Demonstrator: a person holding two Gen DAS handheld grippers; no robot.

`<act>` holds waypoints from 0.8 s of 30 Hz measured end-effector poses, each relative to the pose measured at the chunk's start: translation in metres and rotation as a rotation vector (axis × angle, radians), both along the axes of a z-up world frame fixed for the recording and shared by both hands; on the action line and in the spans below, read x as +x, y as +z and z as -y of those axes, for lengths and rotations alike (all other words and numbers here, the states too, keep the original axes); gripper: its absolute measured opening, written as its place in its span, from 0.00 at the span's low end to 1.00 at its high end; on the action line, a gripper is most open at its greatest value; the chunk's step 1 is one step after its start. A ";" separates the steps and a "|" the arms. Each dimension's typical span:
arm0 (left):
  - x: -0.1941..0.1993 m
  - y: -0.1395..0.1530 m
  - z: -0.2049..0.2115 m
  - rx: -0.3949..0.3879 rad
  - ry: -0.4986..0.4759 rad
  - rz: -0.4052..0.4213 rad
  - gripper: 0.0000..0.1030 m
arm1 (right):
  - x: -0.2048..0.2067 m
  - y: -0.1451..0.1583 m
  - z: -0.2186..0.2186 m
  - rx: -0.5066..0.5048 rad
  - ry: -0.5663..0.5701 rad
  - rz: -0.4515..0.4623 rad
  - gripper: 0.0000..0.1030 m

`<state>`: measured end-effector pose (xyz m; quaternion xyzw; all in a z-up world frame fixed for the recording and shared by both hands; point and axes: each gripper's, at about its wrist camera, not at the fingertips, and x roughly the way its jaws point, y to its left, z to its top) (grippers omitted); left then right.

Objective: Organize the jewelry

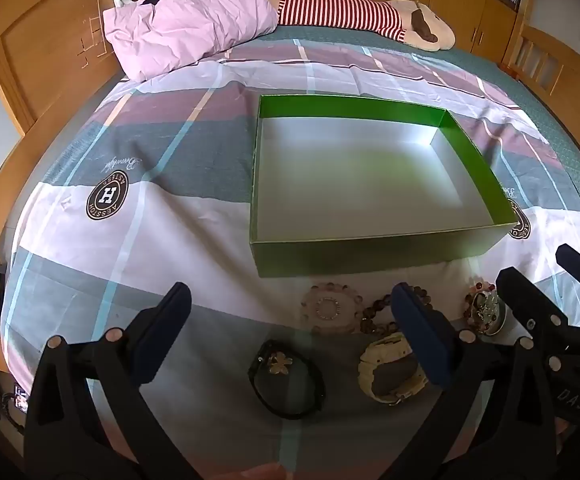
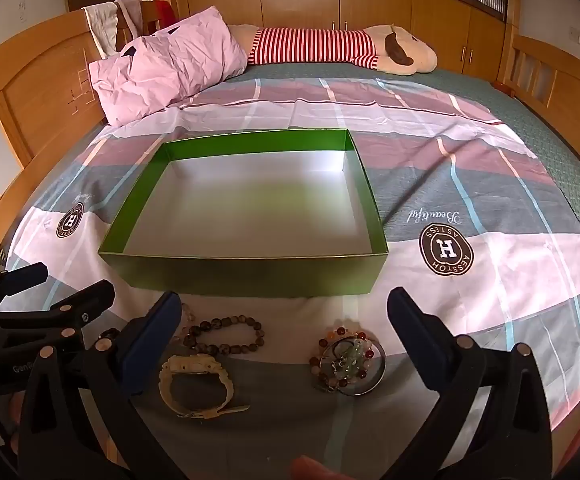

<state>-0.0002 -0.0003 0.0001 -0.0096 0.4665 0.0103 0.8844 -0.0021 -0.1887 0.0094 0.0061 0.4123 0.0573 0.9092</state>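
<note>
One green box (image 2: pixel 246 276) on the bed (image 2: pixel 509 280), open-topped, pale floor bare. Five pieces of jewelry laid in front of its near wall, all on the plaid sheet, none inside:
- one pale pink bead bracelet (image 1: pixel 331 310), just beside the box front, half hidden behind the right tool's left finger in the right wrist view;
- one brown bead bracelet (image 2: pixel 224 334), partly covered by the left tool's right finger in the left wrist view;
- one cream watch (image 2: pixel 198 384), strap buckled in a loop, nearest the viewer;
- one black cord bracelet (image 1: pixel 288 380) with a small gold charm, seen only from the left wrist;
- one multicoloured bead bracelet (image 2: pixel 343 364) heaped with a green charm on a round metal disc; details hard to make out.

Two tools, both above the jewelry row, touching nothing. Left tool (image 1: pixel 290 340): jaws spread wide, nothing between. Right tool (image 2: pixel 284 336): jaws likewise spread wide and unloaded. Each tool's tip cut off at the other view's edge.

Broad open sheet left and right of the box; one pink pillow (image 2: pixel 166 64) and one striped plush toy (image 2: pixel 329 50) far back by the headboard.
</note>
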 end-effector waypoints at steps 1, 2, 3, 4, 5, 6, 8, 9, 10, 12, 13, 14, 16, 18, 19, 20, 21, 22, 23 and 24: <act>0.000 0.000 0.000 0.002 0.001 0.000 0.98 | 0.000 0.000 0.000 -0.001 0.000 0.002 0.99; 0.000 0.000 0.000 0.002 0.002 -0.001 0.98 | 0.000 0.000 0.000 -0.001 -0.001 0.002 0.99; 0.000 0.000 0.000 0.001 0.002 -0.002 0.98 | 0.000 0.000 0.000 0.000 -0.001 0.001 0.99; 0.000 0.000 0.000 0.001 0.003 -0.003 0.98 | 0.000 0.000 0.000 0.001 0.000 0.000 0.99; 0.000 0.000 0.000 0.000 0.004 -0.004 0.98 | 0.000 0.000 0.000 0.000 0.000 -0.001 0.99; -0.001 0.000 -0.001 -0.001 0.006 -0.004 0.98 | 0.000 0.000 0.000 -0.001 0.000 -0.001 0.99; -0.001 0.001 -0.001 -0.005 0.008 -0.003 0.98 | 0.000 -0.001 -0.001 -0.003 0.001 -0.002 0.99; 0.001 0.001 -0.002 -0.001 0.004 -0.004 0.98 | 0.000 -0.001 -0.001 -0.003 0.000 -0.002 0.99; 0.001 0.001 -0.001 0.000 0.003 -0.004 0.98 | -0.002 0.002 0.000 0.000 0.000 0.000 0.99; 0.001 0.002 0.000 0.002 0.003 -0.003 0.98 | -0.002 0.003 0.000 -0.002 0.000 0.001 0.99; 0.001 0.002 0.000 0.003 0.003 -0.003 0.98 | -0.002 0.003 0.000 -0.003 -0.002 0.002 0.99; 0.001 0.002 0.000 0.003 0.004 -0.004 0.98 | -0.001 0.002 -0.001 -0.003 -0.002 0.002 0.99; 0.001 0.002 0.000 0.002 0.005 -0.004 0.98 | -0.001 0.002 -0.001 -0.003 -0.004 0.003 0.99; 0.001 0.003 -0.005 0.000 0.006 -0.005 0.98 | 0.000 -0.001 -0.001 -0.004 -0.004 0.002 0.99; 0.000 0.003 -0.005 0.001 0.006 -0.004 0.98 | 0.000 -0.001 -0.001 -0.003 -0.003 0.003 0.99; 0.000 0.003 -0.005 0.002 0.006 -0.003 0.98 | 0.000 -0.001 0.000 -0.002 -0.001 0.003 0.99; 0.000 0.004 -0.005 0.003 0.006 -0.003 0.98 | 0.000 -0.001 -0.001 -0.002 -0.002 0.004 0.99; 0.000 0.004 -0.006 0.004 0.006 -0.003 0.98 | 0.001 -0.001 -0.001 -0.004 -0.003 0.004 0.99; 0.000 0.003 -0.005 0.002 0.006 -0.003 0.98 | 0.001 -0.001 0.000 -0.003 -0.002 0.005 0.99; -0.001 0.003 -0.005 0.002 0.006 -0.003 0.98 | 0.001 0.000 0.000 -0.002 -0.002 0.005 0.99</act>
